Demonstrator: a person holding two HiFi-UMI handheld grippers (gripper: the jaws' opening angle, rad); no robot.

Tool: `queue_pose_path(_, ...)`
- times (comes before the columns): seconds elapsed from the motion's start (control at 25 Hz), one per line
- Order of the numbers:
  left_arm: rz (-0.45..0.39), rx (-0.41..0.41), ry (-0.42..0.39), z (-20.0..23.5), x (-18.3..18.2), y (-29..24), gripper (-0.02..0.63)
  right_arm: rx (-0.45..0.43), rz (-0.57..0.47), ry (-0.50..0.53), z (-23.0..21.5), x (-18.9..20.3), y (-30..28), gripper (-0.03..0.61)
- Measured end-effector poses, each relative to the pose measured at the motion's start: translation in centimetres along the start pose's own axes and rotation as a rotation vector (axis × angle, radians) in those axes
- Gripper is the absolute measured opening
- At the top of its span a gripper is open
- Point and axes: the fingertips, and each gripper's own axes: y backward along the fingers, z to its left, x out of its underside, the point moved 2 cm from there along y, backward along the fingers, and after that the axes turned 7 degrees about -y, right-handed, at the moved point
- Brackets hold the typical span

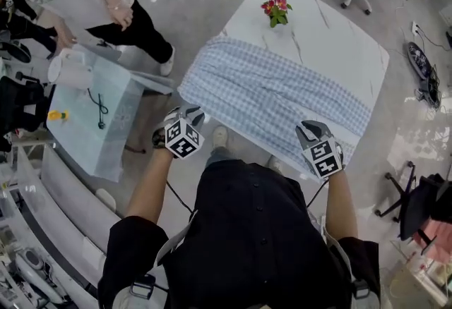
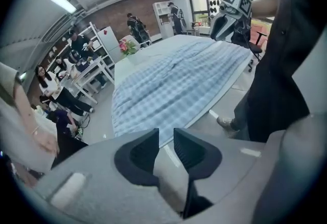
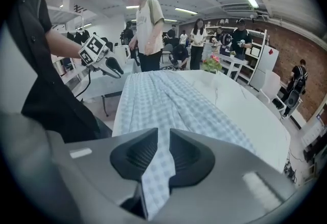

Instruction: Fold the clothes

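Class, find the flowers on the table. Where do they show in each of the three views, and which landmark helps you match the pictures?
Head view: the flowers are at top centre, at the far end of the table.
Left gripper view: upper left of centre, beyond the checked cloth.
Right gripper view: upper right of centre, again beyond the checked cloth.
Shared landmark: the checked cloth spread over the table, seen in all three.

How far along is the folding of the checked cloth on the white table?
Done: the checked cloth lies spread across the table. In hand: the right gripper clamps its near edge; the left gripper is at the other near corner, grip unclear. Left: seemingly every fold.
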Motion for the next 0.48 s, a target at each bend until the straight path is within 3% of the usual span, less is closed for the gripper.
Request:
queue_pose_path(0.28,0.003,0.062,-0.244,5.2,4.7,-2.2,0.132,0.031,0.042,-0.070,5.5,-2.5,-5.0,0.078)
queue_pose_path(0.36,0.006,0.091,-0.344,5.6,5.3,-3.0,0.171,0.044,0.064,-0.067,7.2,-2.4,-6.3,0.078)
queue_pose_path(0.48,0.016,0.125,-0.484,6.1,6.6,-4.0,0.178,0.068,0.103,-0.069,9.1,-1.8,-7.7,0.080)
